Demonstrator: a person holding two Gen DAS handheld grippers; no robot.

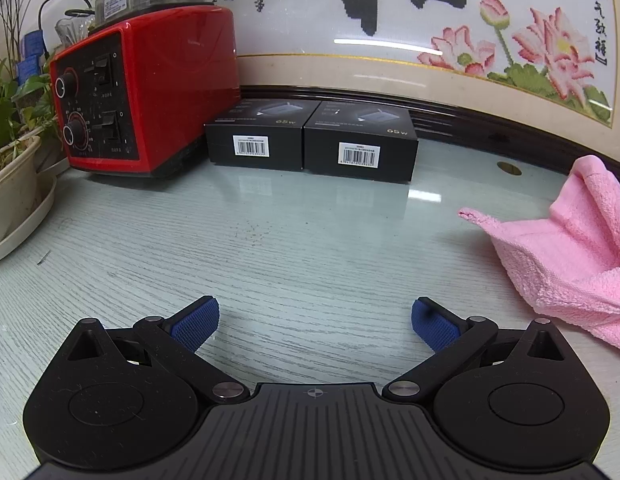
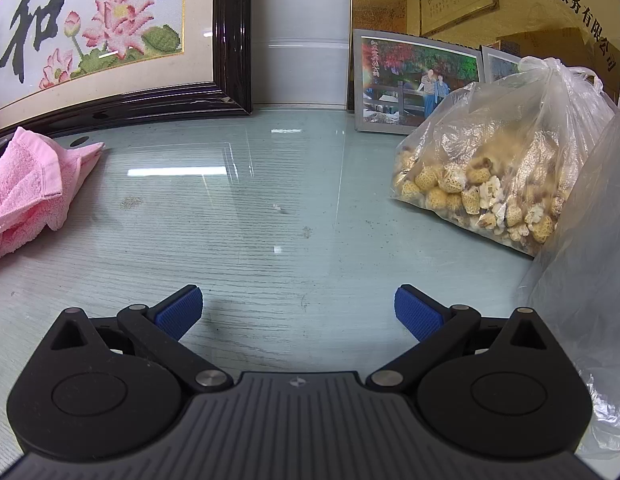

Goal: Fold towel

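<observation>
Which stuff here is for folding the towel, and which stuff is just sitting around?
For the job:
pink towel, lying rumpled on the glass table
left gripper, open and empty
right gripper, open and empty

Just sitting around:
red appliance
two black boxes
potted plant
framed embroidery
framed photo
plastic bag of puffed snacks

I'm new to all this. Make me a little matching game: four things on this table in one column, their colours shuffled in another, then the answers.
Things:
1. towel
2. blender base
3. two boxes
4. pads on the left claw

Colours:
A. black
B. blue
C. pink
D. red

Pairs: 1-C, 2-D, 3-A, 4-B
</observation>
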